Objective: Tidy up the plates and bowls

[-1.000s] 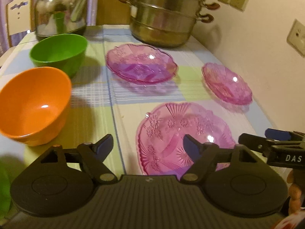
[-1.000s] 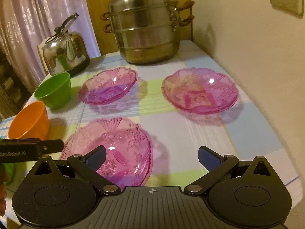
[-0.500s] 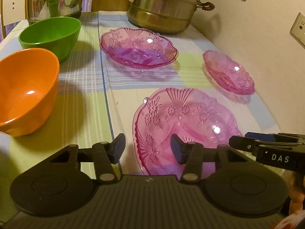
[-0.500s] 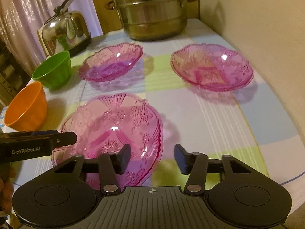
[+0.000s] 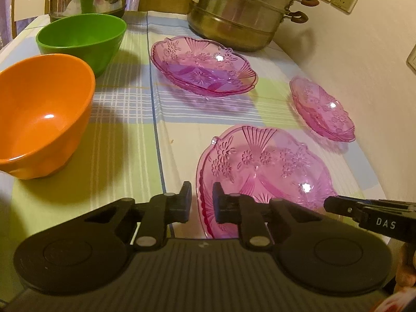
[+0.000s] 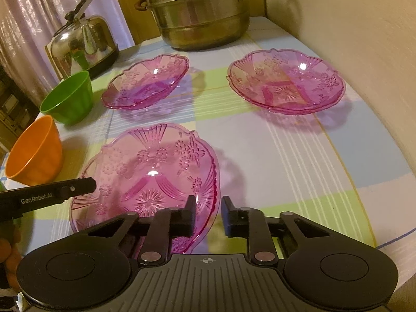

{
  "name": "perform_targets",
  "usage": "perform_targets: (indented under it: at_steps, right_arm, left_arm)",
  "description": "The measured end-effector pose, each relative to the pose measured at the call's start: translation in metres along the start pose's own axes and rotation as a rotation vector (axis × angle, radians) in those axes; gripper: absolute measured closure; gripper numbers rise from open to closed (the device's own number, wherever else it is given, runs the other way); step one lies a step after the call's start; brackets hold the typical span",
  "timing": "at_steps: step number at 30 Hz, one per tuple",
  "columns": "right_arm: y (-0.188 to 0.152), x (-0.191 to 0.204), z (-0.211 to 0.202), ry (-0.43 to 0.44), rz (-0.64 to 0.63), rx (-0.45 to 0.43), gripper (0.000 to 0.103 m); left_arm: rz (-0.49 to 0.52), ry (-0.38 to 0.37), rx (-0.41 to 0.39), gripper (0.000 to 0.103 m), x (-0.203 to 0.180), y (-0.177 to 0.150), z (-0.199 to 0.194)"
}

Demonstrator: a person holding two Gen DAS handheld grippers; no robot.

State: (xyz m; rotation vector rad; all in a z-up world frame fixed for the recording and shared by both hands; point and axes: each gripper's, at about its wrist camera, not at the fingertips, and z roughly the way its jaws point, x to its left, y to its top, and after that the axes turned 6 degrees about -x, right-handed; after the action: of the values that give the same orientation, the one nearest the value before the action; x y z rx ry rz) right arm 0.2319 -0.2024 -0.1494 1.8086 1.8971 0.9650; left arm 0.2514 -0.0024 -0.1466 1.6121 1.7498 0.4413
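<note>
straddling opposite rims of the near pink plate (image 5: 262, 171), the left gripper (image 5: 202, 202) and right gripper (image 6: 208, 215) each had fingers nearly together, gripping not certain. on the tablecloth (image 6: 273, 161), next likely a level lift toward another pink plate (image 6: 286, 83).

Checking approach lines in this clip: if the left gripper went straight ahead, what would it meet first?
The left gripper would most likely meet the near rim of the closest pink plate, which already sits between its fingers.
</note>
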Motion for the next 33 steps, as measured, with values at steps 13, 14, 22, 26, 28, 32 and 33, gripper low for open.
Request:
perform_targets:
  at_steps: [13, 14, 22, 26, 28, 32, 33]
  right_arm:
    - [0.001, -0.003, -0.008, -0.01, 0.008, -0.006, 0.093]
    - [0.001, -0.003, -0.009, -0.013, 0.009, -0.01, 0.093]
    - [0.013, -0.013, -0.023, -0.035, 0.035, -0.05, 0.093]
    - [0.027, -0.024, -0.034, -0.051, 0.053, -0.084, 0.093]
    - [0.034, -0.031, -0.039, -0.06, 0.06, -0.105, 0.093]
    - [0.049, -0.044, -0.045, -0.087, 0.081, -0.141, 0.093]
    - [0.053, -0.047, -0.045, -0.095, 0.085, -0.148, 0.093]
  left_arm:
    - [-0.006, -0.016, -0.002, 0.096, -0.003, 0.006, -0.005]
    - [-0.014, -0.025, -0.004, 0.096, -0.004, 0.009, -0.007]
    - [0.011, -0.042, -0.037, 0.096, -0.032, 0.033, -0.016]
    - [0.02, -0.069, -0.06, 0.096, -0.05, 0.054, -0.013]
    - [0.023, -0.085, -0.067, 0.096, -0.059, 0.064, -0.009]
    - [0.016, -0.106, -0.064, 0.096, -0.075, 0.078, 0.004]
    - [0.014, -0.112, -0.061, 0.096, -0.079, 0.081, 0.008]
